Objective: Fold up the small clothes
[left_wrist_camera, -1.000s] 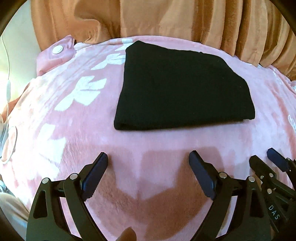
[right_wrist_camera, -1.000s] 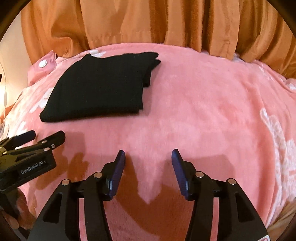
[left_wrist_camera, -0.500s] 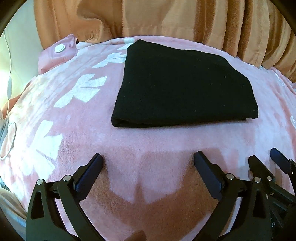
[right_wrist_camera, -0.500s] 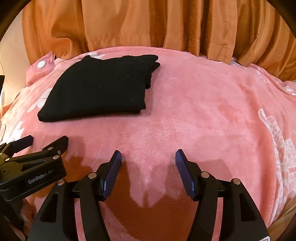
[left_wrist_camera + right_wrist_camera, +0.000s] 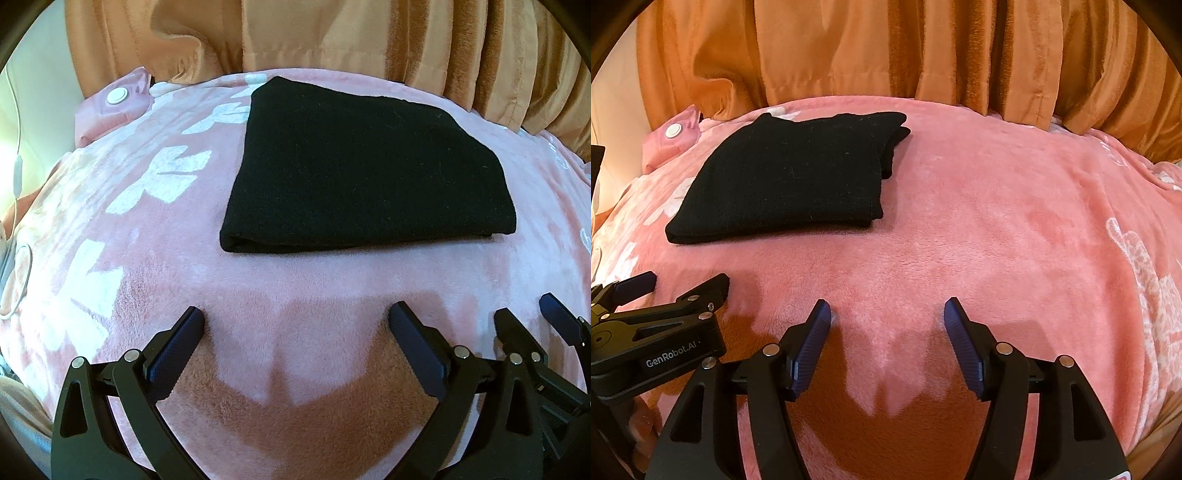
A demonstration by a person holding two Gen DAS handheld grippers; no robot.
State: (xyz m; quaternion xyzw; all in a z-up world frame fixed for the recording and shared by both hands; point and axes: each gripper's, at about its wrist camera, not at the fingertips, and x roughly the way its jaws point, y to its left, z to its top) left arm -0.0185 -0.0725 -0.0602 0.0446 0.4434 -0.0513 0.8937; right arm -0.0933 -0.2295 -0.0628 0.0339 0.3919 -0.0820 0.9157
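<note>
A black garment (image 5: pixel 365 170) lies folded into a flat stack on the pink blanket (image 5: pixel 295 288). It also shows in the right wrist view (image 5: pixel 790 177), at the upper left. My left gripper (image 5: pixel 295 321) is open and empty, hovering over the blanket just in front of the garment's near edge. My right gripper (image 5: pixel 886 314) is open and empty, to the right of the garment and short of it. Each gripper shows at the edge of the other's view: the right gripper (image 5: pixel 528 325) and the left gripper (image 5: pixel 687 284).
Orange curtains (image 5: pixel 886 51) hang behind the blanket's far edge. A pink corner flap with a white snap (image 5: pixel 117 96) sits at the far left. White leaf prints (image 5: pixel 166 177) mark the blanket's left side. A white cable (image 5: pixel 16 170) hangs at the far left.
Both grippers have drawn back slightly from the garment and their jaws have spread wider. The folded garment has not moved.
</note>
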